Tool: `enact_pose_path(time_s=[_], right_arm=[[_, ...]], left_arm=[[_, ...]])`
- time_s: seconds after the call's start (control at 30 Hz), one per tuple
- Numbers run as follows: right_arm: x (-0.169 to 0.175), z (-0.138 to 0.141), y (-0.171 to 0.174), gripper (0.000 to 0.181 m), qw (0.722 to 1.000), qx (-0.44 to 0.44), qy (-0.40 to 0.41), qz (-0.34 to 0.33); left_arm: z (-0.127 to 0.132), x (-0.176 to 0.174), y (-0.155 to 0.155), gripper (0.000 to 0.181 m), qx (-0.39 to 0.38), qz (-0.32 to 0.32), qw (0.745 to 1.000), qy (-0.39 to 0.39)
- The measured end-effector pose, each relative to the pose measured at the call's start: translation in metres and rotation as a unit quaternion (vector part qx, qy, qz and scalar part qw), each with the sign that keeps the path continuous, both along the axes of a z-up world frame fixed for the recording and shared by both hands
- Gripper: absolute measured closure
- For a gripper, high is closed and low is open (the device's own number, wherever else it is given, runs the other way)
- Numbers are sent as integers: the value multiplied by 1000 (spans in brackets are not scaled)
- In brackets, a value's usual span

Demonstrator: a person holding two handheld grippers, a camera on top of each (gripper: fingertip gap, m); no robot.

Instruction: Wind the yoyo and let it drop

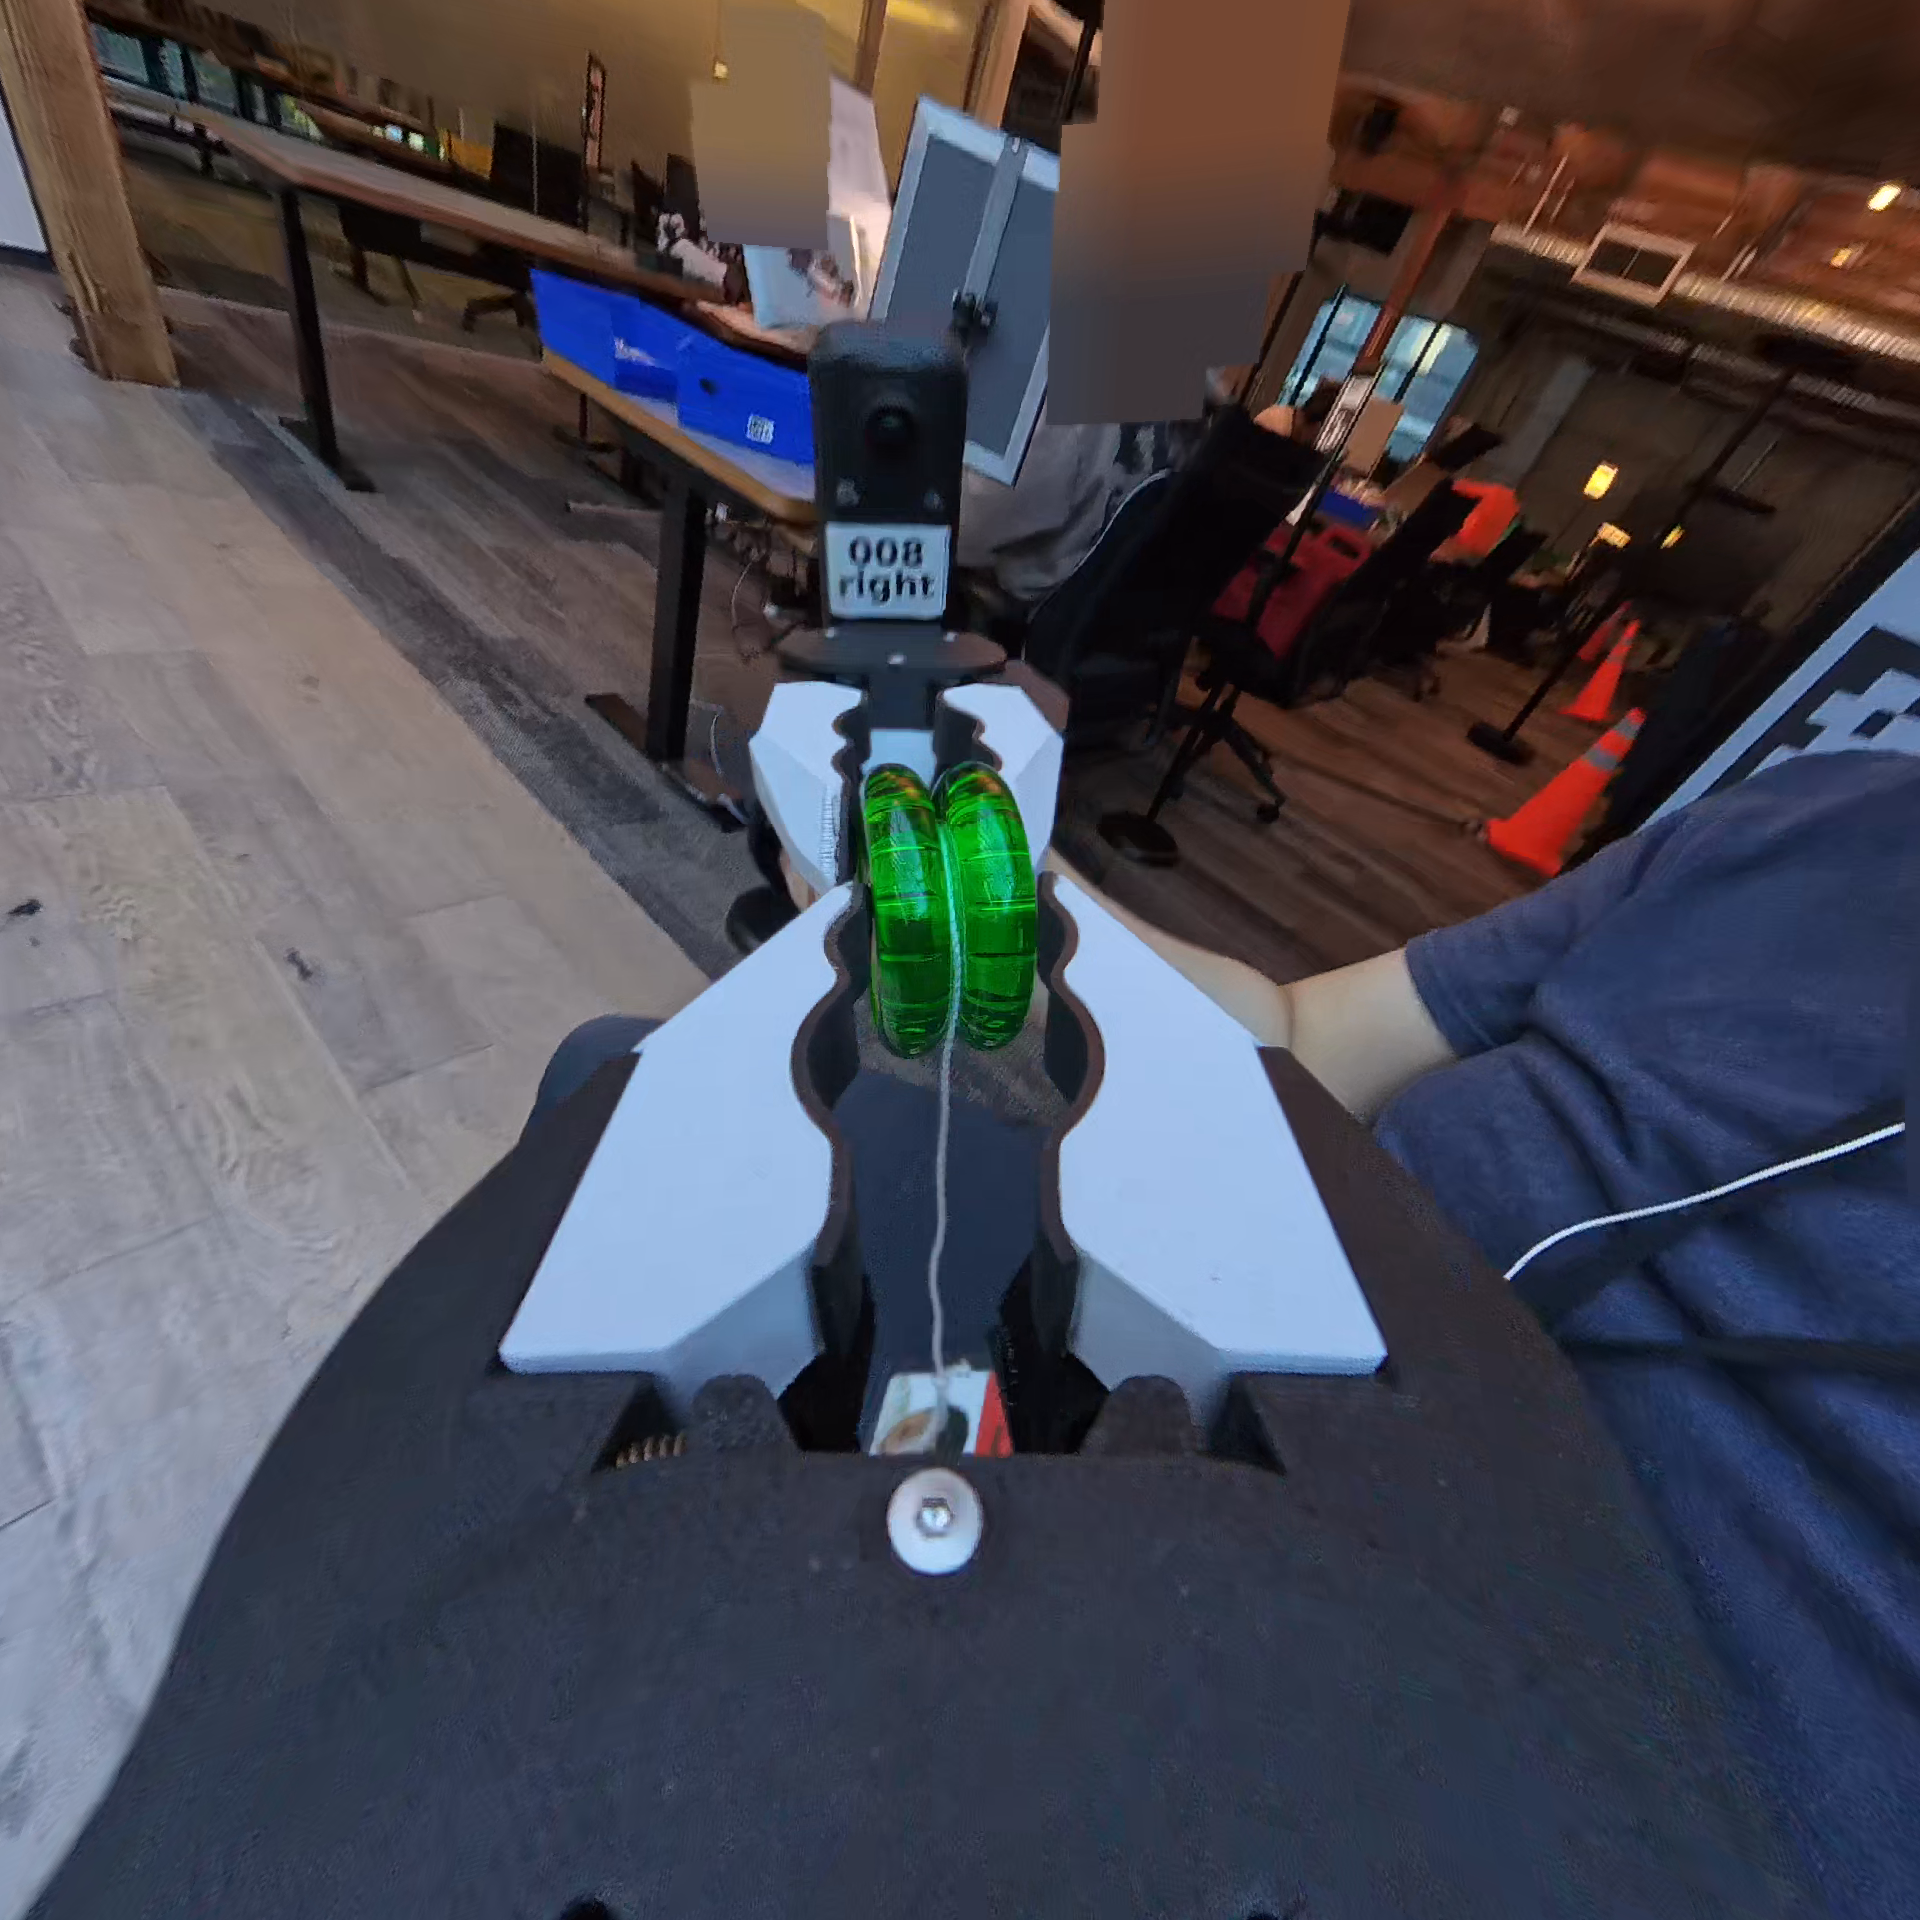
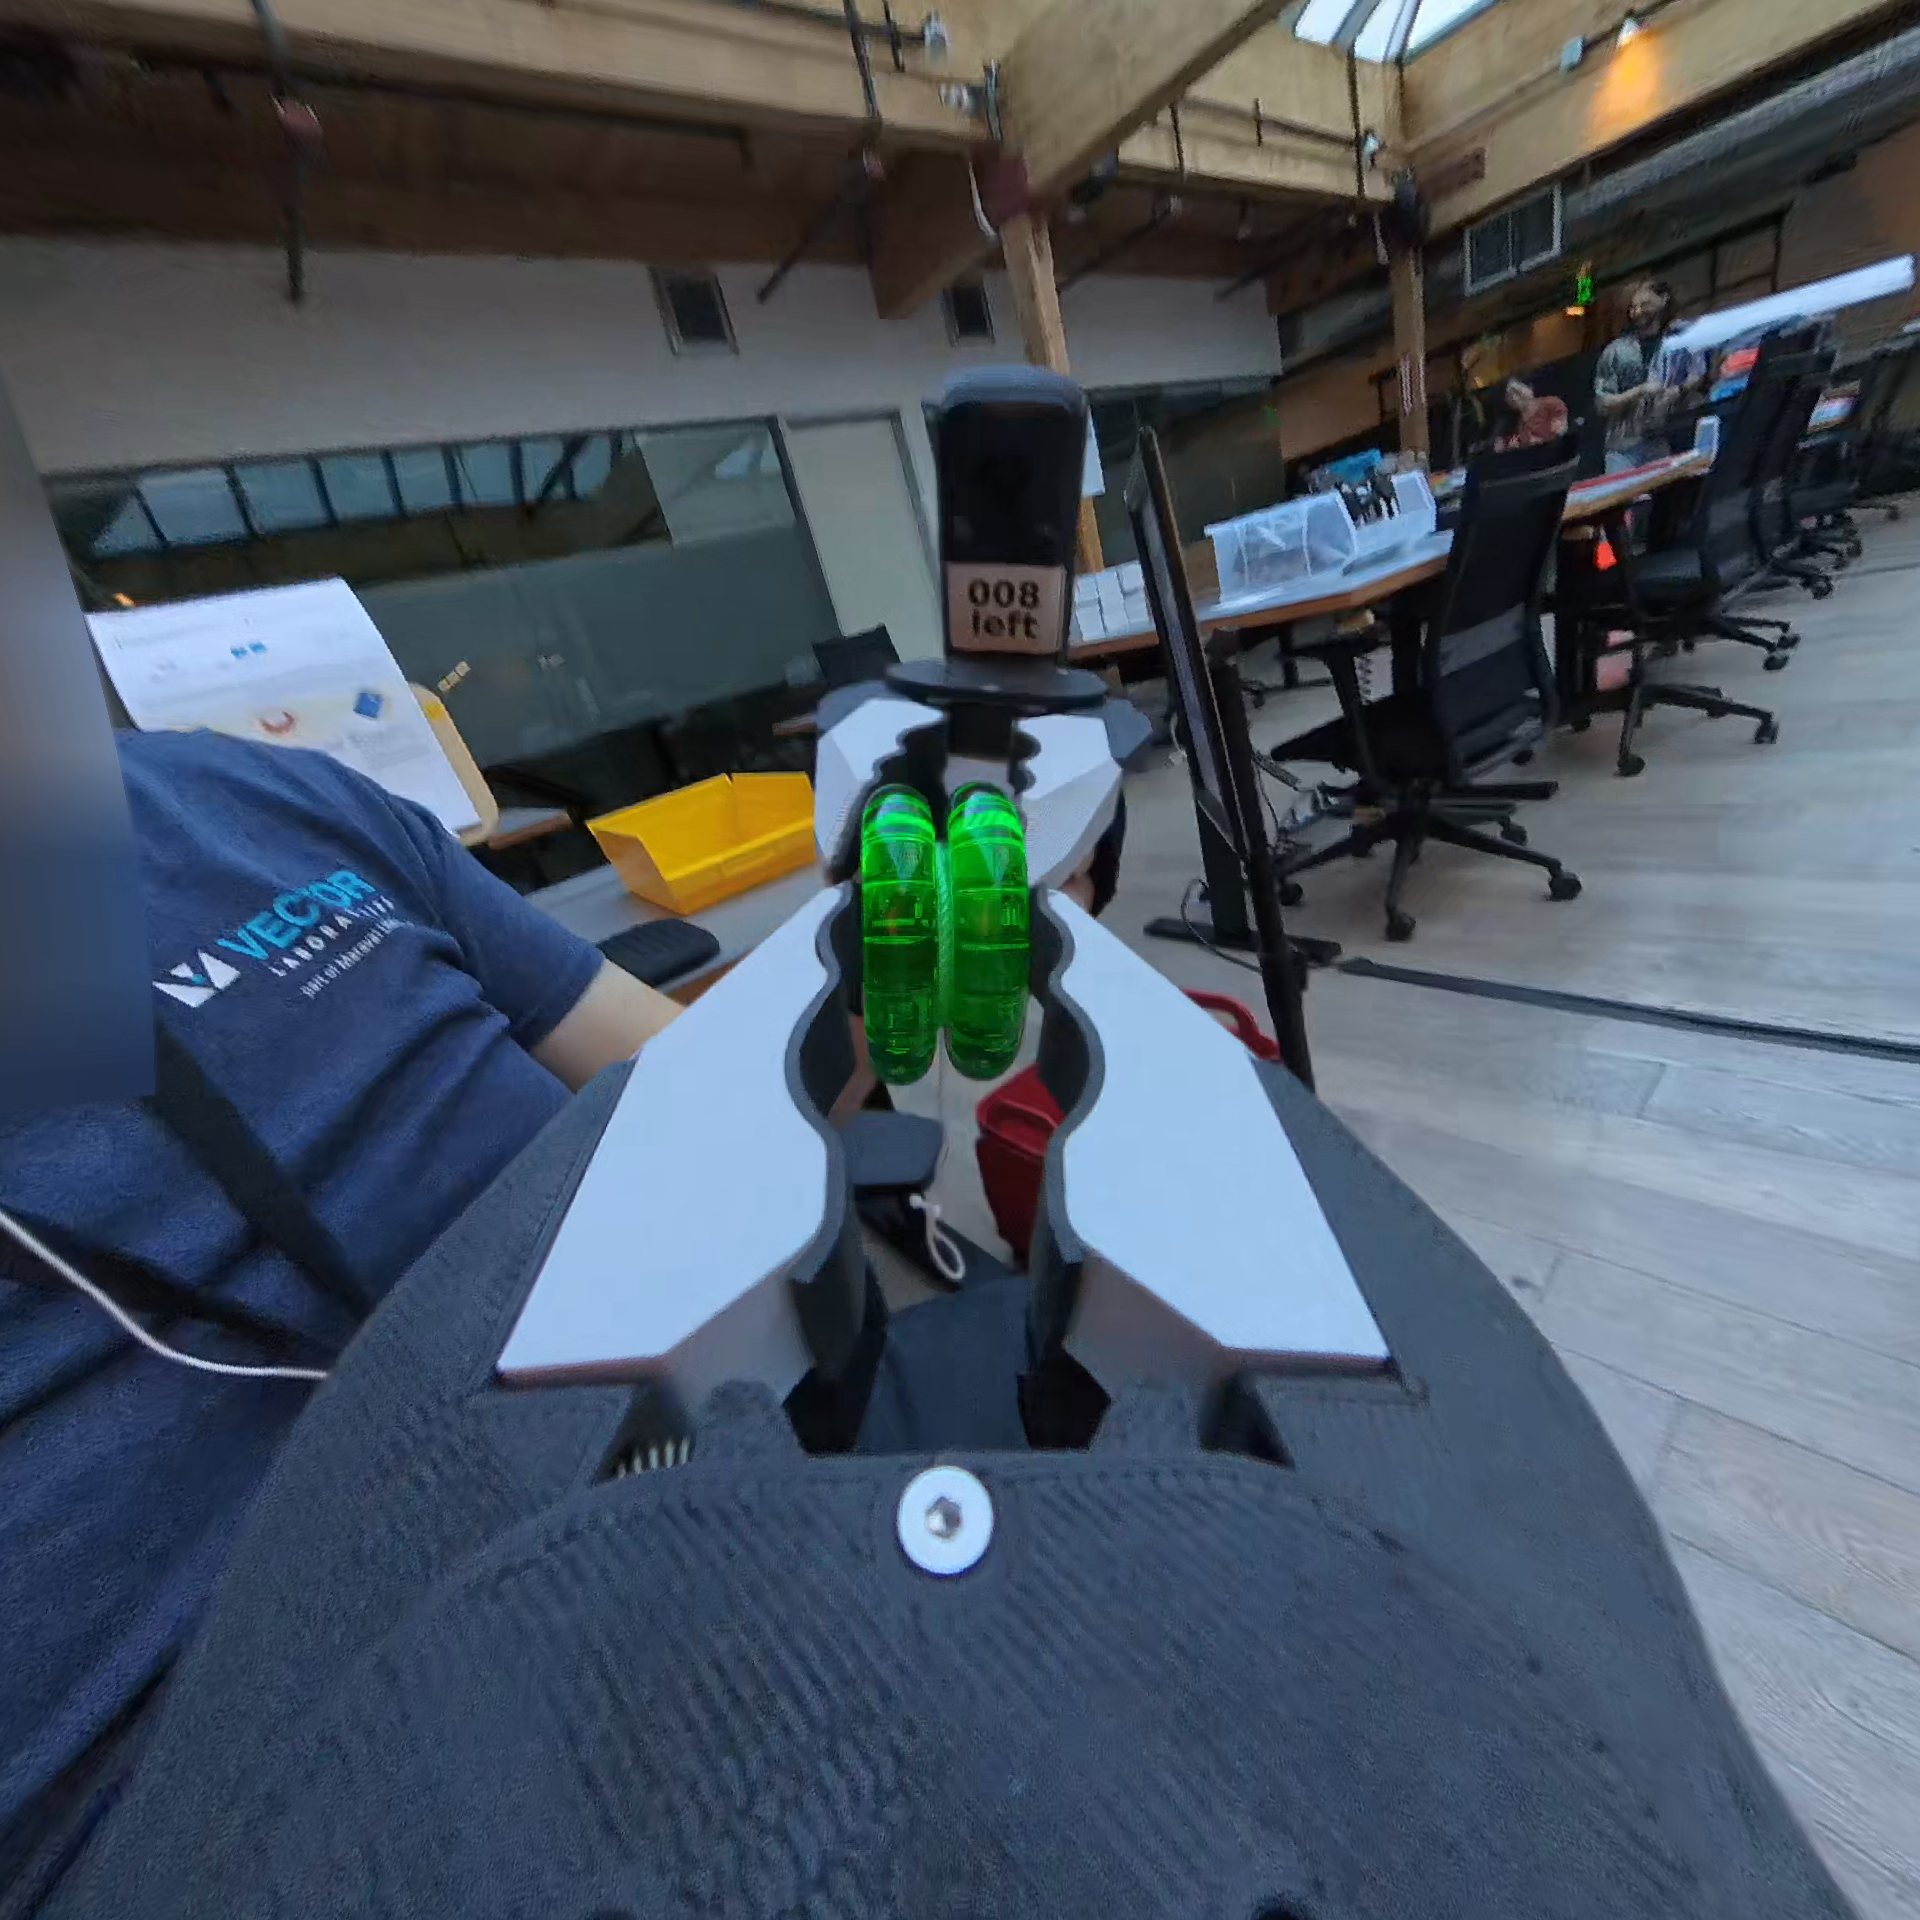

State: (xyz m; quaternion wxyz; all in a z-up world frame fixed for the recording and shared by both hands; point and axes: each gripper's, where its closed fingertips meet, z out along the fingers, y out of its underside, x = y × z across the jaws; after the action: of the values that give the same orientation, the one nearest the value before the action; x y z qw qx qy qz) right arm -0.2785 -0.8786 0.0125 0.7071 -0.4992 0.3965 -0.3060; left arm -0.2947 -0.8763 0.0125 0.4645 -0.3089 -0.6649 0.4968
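The green yoyo (image 1: 948, 906) sits edge-on between both grippers, which face each other tip to tip, so it shows at centre in each wrist view; the left gripper (image 1: 948, 935) is narrowed onto it, its white fingers (image 1: 727, 1143) pressing the two outer faces, and the right gripper (image 2: 943, 940) is closed on it the same way from the opposite side, each one's far partner seen just beyond the yoyo at 12 o'clock; a thin white string (image 1: 940, 1195) runs from the groove between the yoyo's halves toward 6 o'clock, down the gap of the left gripper to a small card-like piece (image 1: 935, 1408) at its base; in the right wrist view a white loop of string (image 2: 940, 1242) hangs below the yoyo at 6 o'clock; the person's blue shirt (image 1: 1714, 1039) fills 3 o'clock in the left view and 9 o'clock in the right; behind lie a wood-plank floor (image 1: 260, 831), tables (image 1: 727, 457) with blue bins (image 1: 675, 364), a yellow bin (image 2: 712, 836), office chairs (image 2: 1475, 675) and orange cones (image 1: 1558, 800).
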Motion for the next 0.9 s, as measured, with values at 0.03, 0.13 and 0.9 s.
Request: enact_pose_path(time_s=[0.03,0.13,0.9], right_arm=[[-1,4,-1,152,1000,25,-17,7],[-1,12,-19,152,991,109,-72,-16],[11,-14,-23,128,997,10,-4,-71]], left_arm=[[7,2,-1,150,-1,-3,999,34],[7,18,-11,147,7,22,995,97],[-25,10,-21,151,-5,38,999,17]])
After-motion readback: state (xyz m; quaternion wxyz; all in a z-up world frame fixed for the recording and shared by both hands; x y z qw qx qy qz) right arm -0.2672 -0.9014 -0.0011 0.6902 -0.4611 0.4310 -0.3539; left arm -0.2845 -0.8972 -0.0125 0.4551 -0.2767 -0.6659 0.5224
